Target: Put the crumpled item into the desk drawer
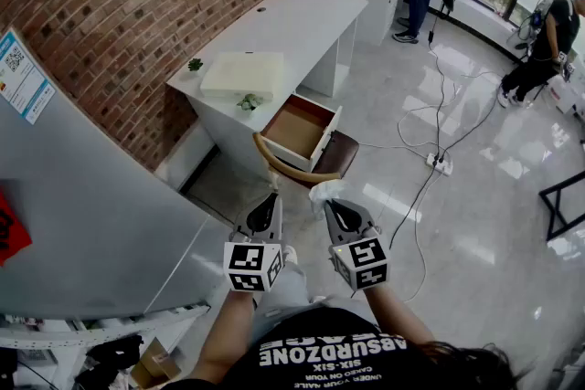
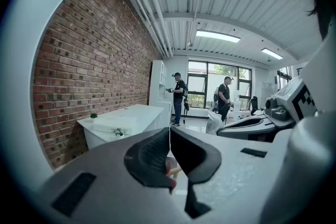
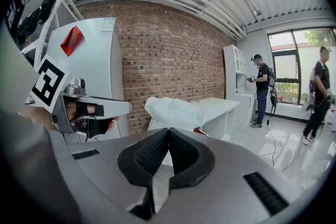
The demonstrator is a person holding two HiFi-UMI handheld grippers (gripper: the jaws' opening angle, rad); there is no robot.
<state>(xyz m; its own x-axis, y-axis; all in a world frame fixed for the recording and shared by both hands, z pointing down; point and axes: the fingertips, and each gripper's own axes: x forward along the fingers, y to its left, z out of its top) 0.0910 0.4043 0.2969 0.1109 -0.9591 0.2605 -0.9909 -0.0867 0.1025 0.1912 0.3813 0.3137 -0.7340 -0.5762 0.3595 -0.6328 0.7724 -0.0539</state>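
Observation:
The crumpled item is a white wad of paper or plastic pinched at the tip of my right gripper, whose jaws are shut on it. It bulges above the closed jaws in the right gripper view as the crumpled item. My left gripper is held beside it, shut and holding nothing. The white desk stands ahead against the brick wall, and its drawer is pulled open and looks bare inside. Both grippers hang well short of the drawer, above the floor.
A chair with a curved wooden back stands right in front of the open drawer. A white slab and two small green plants lie on the desk. A grey panel is at my left. A power strip and cables cross the floor; people stand at the far windows.

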